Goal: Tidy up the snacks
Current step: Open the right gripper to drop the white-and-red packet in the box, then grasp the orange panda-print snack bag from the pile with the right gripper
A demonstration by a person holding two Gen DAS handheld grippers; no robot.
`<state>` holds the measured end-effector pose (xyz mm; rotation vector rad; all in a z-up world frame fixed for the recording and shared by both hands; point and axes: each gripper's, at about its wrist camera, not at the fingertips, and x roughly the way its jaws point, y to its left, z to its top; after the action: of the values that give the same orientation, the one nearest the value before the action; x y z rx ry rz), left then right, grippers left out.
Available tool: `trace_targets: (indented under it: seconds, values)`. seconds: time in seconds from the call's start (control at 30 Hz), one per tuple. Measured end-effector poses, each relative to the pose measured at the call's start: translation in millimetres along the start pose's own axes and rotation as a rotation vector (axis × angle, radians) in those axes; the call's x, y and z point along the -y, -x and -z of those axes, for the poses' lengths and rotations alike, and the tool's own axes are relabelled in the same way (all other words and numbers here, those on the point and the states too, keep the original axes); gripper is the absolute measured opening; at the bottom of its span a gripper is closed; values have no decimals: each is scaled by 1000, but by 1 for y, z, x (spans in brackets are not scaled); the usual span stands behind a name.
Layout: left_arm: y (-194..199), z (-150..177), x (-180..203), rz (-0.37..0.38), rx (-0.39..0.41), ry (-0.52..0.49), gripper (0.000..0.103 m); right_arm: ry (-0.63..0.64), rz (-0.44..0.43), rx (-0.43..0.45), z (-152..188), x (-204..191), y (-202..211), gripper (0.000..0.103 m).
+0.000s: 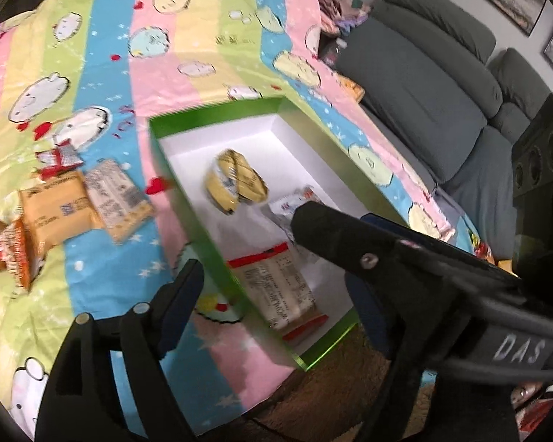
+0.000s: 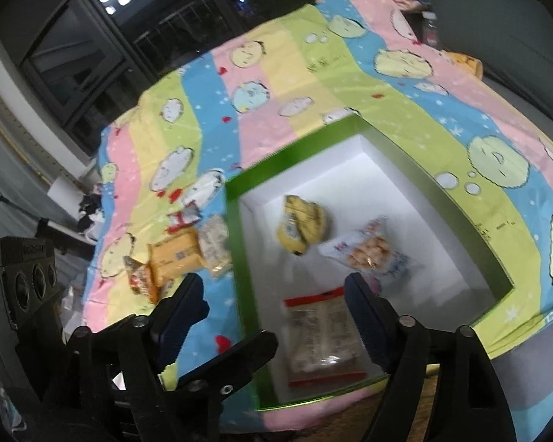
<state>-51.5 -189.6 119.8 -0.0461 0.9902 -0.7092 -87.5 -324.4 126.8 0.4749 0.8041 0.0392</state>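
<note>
A green box (image 1: 173, 169) (image 2: 236, 250) with a white inside sits on a striped cartoon sheet. In it lie a yellow snack bag (image 1: 237, 180) (image 2: 300, 226), a clear bag of small biscuits (image 2: 368, 250) (image 1: 287, 206), and a red-edged packet (image 1: 280, 287) (image 2: 324, 335). Left of the box lie loose snacks: an orange packet (image 1: 55, 206) (image 2: 177, 254), a pale wafer packet (image 1: 118, 195) (image 2: 214, 243), a red-and-white packet (image 1: 57, 158) and an orange-red bag (image 1: 11, 250) (image 2: 140, 280). My left gripper (image 1: 272, 283) is open and empty over the box's near end. My right gripper (image 2: 276, 294) is open and empty above the box.
A grey sofa (image 1: 424, 84) stands to the right of the sheet. Folded cloths (image 1: 335, 11) are piled at the far end. Dark windows (image 2: 92, 37) lie beyond the sheet. The left gripper's finger (image 2: 225, 364) shows low in the right wrist view; the right gripper's body (image 1: 405, 258) crosses the left view.
</note>
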Motion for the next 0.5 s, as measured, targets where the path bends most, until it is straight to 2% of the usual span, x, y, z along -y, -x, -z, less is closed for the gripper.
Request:
trace_targets:
  seconds: [0.1,0.27,0.4,0.5]
  values:
    - [19,3,-17,-27,46,34,90,6,-26,14,0,-11,-2,85]
    - [48,11,-63,-99,115,136,98,18,-45,-22,3,-30,-12,86]
    - [67,20,-104,-159,158,233,98,57,-58,-57,4,-55,-25,86]
    - [77,30,-140,-249,173,296,98,67,-81,-86,6,-74,-39,86]
